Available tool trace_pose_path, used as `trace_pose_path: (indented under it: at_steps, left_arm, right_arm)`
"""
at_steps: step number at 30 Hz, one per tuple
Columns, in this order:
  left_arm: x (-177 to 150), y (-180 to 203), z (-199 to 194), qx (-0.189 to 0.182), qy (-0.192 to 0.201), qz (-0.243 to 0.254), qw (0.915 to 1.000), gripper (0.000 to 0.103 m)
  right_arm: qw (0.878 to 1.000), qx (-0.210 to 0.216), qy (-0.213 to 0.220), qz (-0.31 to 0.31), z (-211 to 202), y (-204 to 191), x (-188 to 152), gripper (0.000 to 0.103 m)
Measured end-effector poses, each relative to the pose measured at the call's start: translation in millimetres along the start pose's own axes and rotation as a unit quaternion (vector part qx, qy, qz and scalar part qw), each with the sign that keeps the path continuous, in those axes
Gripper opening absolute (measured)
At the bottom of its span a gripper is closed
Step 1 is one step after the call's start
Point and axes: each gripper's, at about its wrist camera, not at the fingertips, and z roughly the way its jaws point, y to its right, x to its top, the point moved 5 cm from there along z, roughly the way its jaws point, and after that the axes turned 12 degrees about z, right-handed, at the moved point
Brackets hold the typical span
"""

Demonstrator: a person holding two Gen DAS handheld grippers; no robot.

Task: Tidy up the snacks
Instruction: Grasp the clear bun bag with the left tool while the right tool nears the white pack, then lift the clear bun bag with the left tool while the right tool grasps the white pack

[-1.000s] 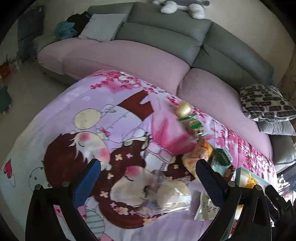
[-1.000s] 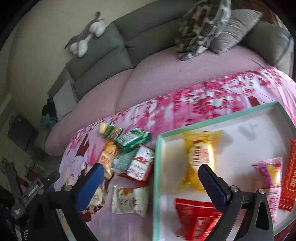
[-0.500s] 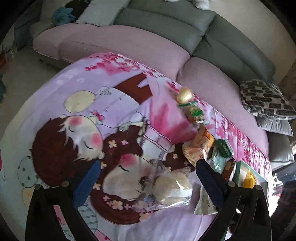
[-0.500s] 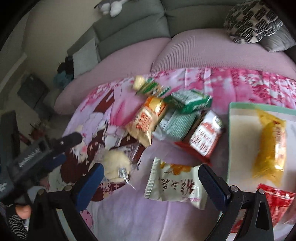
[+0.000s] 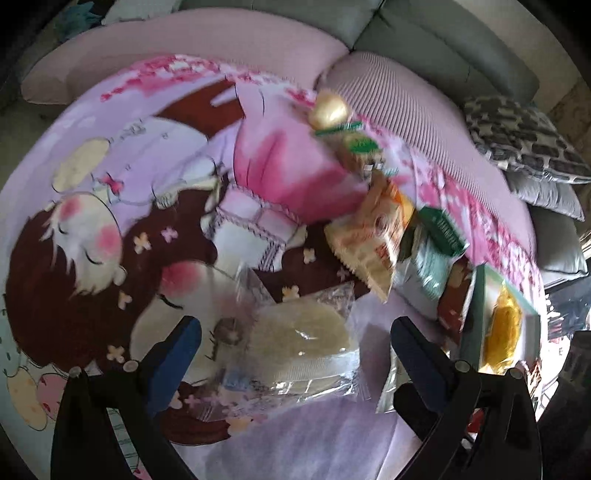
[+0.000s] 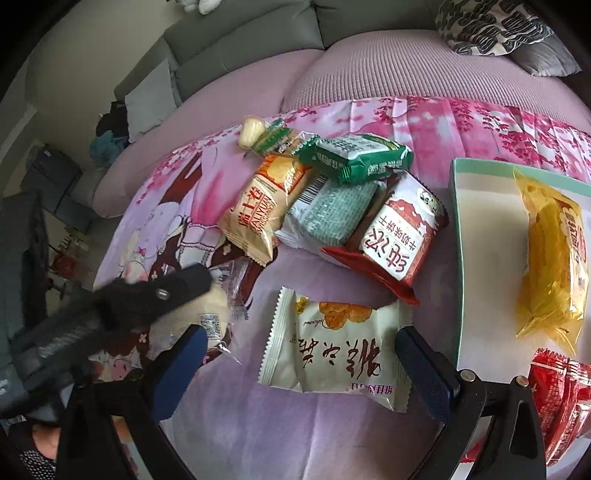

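My left gripper (image 5: 295,332) is open, its fingers on either side of a clear-wrapped round pale cake (image 5: 299,339) on the cartoon cloth. My right gripper (image 6: 299,343) is open, its fingers on either side of a white snack packet (image 6: 332,354). The left gripper's finger (image 6: 162,291) shows dark over the cake in the right wrist view. A pile of snacks lies behind: an orange-and-cream packet (image 6: 258,206), a green packet (image 6: 358,157), a pale green packet (image 6: 332,214) and a red-and-white packet (image 6: 399,229). A teal-rimmed tray (image 6: 458,221) holds a yellow packet (image 6: 554,258) and a red packet (image 6: 561,398).
A pink-covered sofa (image 6: 406,66) with grey backrests curves behind the table. A patterned cushion (image 6: 495,26) lies on it at the right. A gold-wrapped sweet (image 5: 330,109) and a small green-striped packet (image 5: 358,144) sit at the cloth's far edge.
Both grippers have moved down and closer to the cloth. The right one has swung left from over the tray to the white packet. The left one has closed in on the clear-wrapped cake.
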Motion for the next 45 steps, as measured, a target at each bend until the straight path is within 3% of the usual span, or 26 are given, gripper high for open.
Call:
trace_pose_path:
  at_steps: [9, 13, 20, 22, 30, 39, 45]
  left_arm:
    - [-2.6, 0.5, 23.3, 0.019, -0.033, 0.005, 0.9993, 0.102]
    - [-1.4, -10.9, 22.1, 0.045, -0.027, -0.005, 0.9986, 0.101]
    - [-3.1, -14.7, 22.2, 0.058, -0.030, -0.004, 0.9978, 0.088]
    - [-1.4, -9.7, 22.4, 0.054, -0.029, 0.001, 0.9981, 0.081]
    - [1.4, -0.7, 29.5, 0.050, -0.028, 0.008, 0.9983, 0.074]
    - [-7.5, -17.5, 19.7, 0.039, -0.028, -0.005, 0.9988, 0.073]
    - [-8.3, -25.9, 16.9, 0.049, -0.029, -0.011, 0.9983, 0.073]
  right_arm:
    - [1.000, -0.024, 0.002, -0.018, 4.8, -3.3, -1.9, 0.103]
    - [0.999, -0.032, 0.004, -0.025, 6.0, -4.0, -2.5, 0.103]
    - [0.999, -0.032, 0.004, -0.021, 4.3, -3.0, -1.8, 0.103]
    - [0.999, -0.032, 0.004, -0.020, 2.8, -2.8, -1.6, 0.103]
    - [0.999, -0.040, 0.008, -0.024, 0.8, -3.2, -2.5, 0.103]
    - [0.996, -0.073, 0.024, -0.045, -4.5, -6.8, -1.2, 0.102]
    - [0.998, -0.052, 0.004, -0.024, 3.1, -1.9, -2.4, 0.102]
